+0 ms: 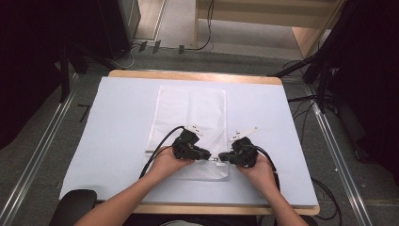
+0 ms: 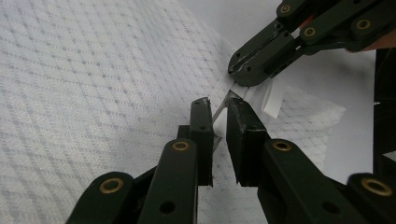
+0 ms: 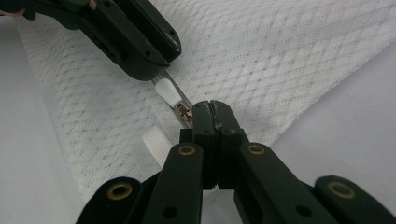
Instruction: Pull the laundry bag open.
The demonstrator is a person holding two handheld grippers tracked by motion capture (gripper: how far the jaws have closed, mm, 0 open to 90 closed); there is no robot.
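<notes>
White table cover under you, right gripper (image 3: 212,109) clamped on the mesh laundry bag's (image 1: 188,106) corner, left gripper (image 2: 218,111) pinching the zipper pull (image 3: 169,91): draw it steadily along the seam.

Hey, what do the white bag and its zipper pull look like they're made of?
The bag looks like soft white mesh fabric, matte, with a woven diamond pattern and a see-through weave, probably synthetic. The zipper pull has a smooth white tab, likely plastic or rubber, and the slider behind it looks like shiny metal. A white ribbed strap beside it looks like woven tape.
</notes>
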